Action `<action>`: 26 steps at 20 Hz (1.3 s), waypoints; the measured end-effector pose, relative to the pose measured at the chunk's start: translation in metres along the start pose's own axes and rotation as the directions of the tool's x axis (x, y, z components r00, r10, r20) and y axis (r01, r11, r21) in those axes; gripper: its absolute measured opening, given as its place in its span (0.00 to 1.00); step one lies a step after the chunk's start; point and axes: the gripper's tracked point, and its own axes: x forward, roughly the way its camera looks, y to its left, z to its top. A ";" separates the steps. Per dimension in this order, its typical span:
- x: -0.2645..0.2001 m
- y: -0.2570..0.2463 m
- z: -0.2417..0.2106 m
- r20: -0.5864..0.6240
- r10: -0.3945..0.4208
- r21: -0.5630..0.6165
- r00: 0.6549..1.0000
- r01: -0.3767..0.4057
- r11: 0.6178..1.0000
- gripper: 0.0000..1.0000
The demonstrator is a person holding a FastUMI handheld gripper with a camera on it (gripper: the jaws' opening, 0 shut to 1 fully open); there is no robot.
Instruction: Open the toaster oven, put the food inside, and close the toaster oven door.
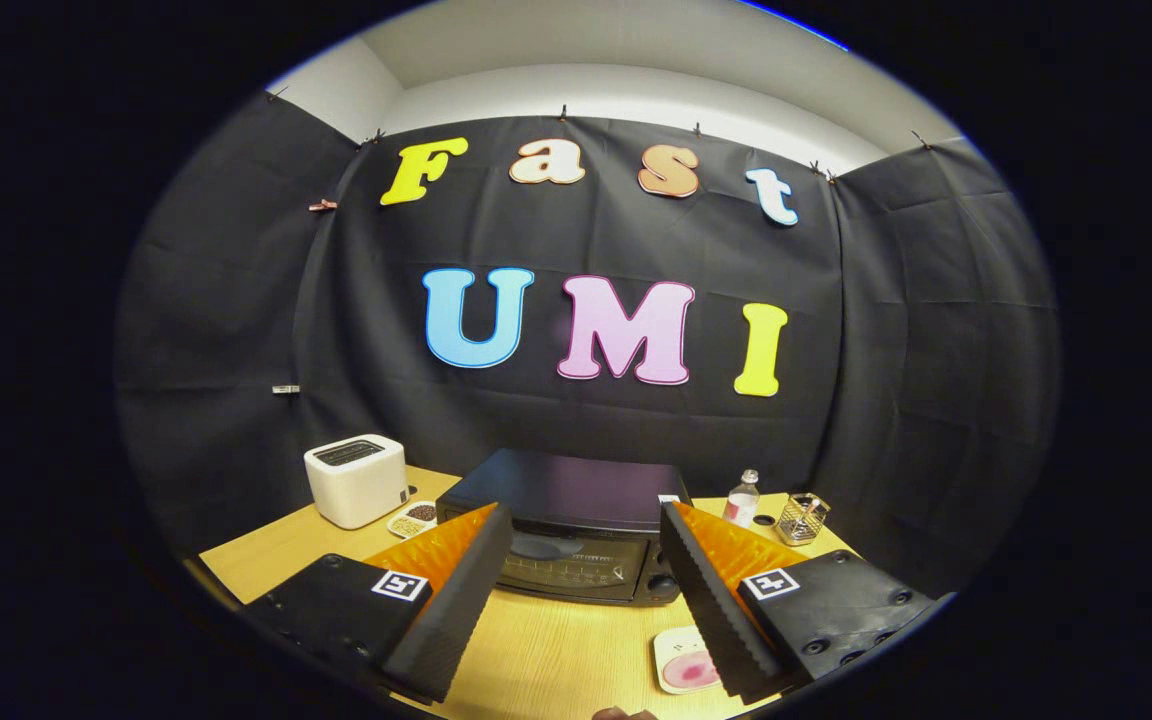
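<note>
The gripper (584, 525) hangs with its fingers spread wide, gripping nothing. The black toaster oven (566, 535) sits just ahead between them, door closed. The pink food (691, 670) rests on a plate (671, 640) by the right finger.

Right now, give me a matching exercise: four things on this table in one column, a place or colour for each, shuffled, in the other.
Things:
1. toaster oven
2. pop-up toaster
3. plate with pink food
4. bottle

Descriptions:
A. white, far left on the table
B. black, door shut, just beyond the open tool
C. right of the oven, by the wire basket
D. near table edge, beside the right finger

Pairs: 1-B, 2-A, 3-D, 4-C
</note>
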 end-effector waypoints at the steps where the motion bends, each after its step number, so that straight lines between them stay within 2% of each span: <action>1: 0.000 0.001 0.000 -0.001 0.003 0.001 1.000 -0.003 1.000 0.98; 13: 0.003 0.011 -0.007 -0.044 0.012 0.030 0.999 -0.011 0.999 0.98; 26: 0.053 0.029 -0.023 -0.072 -0.014 0.005 0.997 0.015 1.000 0.98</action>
